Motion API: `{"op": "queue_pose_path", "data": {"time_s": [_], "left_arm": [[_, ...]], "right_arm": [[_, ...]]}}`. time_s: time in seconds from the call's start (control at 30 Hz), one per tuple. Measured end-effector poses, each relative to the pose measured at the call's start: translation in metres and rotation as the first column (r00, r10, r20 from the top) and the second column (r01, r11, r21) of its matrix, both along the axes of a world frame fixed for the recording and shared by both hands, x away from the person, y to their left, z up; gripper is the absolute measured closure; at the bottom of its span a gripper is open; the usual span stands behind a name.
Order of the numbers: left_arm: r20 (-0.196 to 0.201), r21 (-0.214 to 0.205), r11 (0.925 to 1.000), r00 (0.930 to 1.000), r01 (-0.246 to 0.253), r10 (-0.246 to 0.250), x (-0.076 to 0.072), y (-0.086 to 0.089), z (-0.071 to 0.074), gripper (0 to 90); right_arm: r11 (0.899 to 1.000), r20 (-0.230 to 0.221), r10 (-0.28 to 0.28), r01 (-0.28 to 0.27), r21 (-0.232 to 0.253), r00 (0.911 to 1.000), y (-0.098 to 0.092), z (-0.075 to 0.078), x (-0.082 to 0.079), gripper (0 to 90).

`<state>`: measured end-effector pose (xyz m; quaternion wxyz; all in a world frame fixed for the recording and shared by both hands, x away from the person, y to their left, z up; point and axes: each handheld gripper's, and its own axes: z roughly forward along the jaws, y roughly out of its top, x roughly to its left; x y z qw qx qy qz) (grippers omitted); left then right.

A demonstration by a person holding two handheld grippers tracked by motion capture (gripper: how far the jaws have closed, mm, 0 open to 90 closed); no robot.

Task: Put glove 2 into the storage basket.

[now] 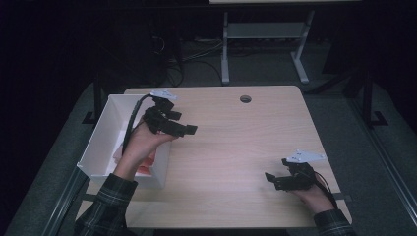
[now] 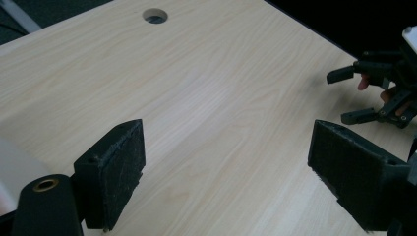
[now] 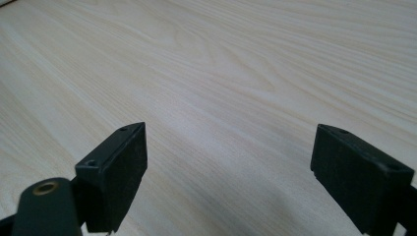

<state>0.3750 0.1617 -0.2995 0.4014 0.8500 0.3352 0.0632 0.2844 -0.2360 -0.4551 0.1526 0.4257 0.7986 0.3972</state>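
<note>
My left gripper (image 1: 183, 123) is held just past the right wall of a white box (image 1: 103, 130) and points right across the table. Its jaws stand open with nothing between them in the left gripper view (image 2: 226, 147), above bare wood. My right gripper (image 1: 275, 168) sits low near the table's front right and points left. It is open and empty too, over bare wood in the right gripper view (image 3: 228, 142). The left gripper view also catches the right gripper (image 2: 344, 97) farther off, its jaws apart.
The light wooden table (image 1: 236, 142) has a round cable hole (image 1: 245, 99) (image 2: 155, 15) near its far edge. The white box at the left edge holds red and pink items (image 1: 147, 166). A desk frame (image 1: 263, 37) and cables lie on the floor beyond.
</note>
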Motion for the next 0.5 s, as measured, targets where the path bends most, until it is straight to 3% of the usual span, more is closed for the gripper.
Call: {"op": "queue_pose_path", "data": {"time_s": [0.13,0.3,0.5], "left_arm": [[-0.002,-0.001,0.9998,0.9998,0.021,-0.021,-0.006,-0.019,-0.008,13.8],[0.001,0.03,0.9976,0.9981,0.062,-0.062,-0.011,-0.041,-0.024,13.8],[-0.012,0.02,0.9948,0.9949,0.1,-0.1,-0.018,-0.063,-0.048,13.8]], "right_arm": [[1.0,-0.001,-0.005,0.005,0.0,1.0,0.0,0.0,0.0,13.8],[1.0,0.0,-0.005,0.005,-0.002,1.0,0.0,0.001,-0.001,13.8],[1.0,0.001,-0.003,0.003,-0.005,1.0,-0.001,0.0,0.0,13.7]]}}
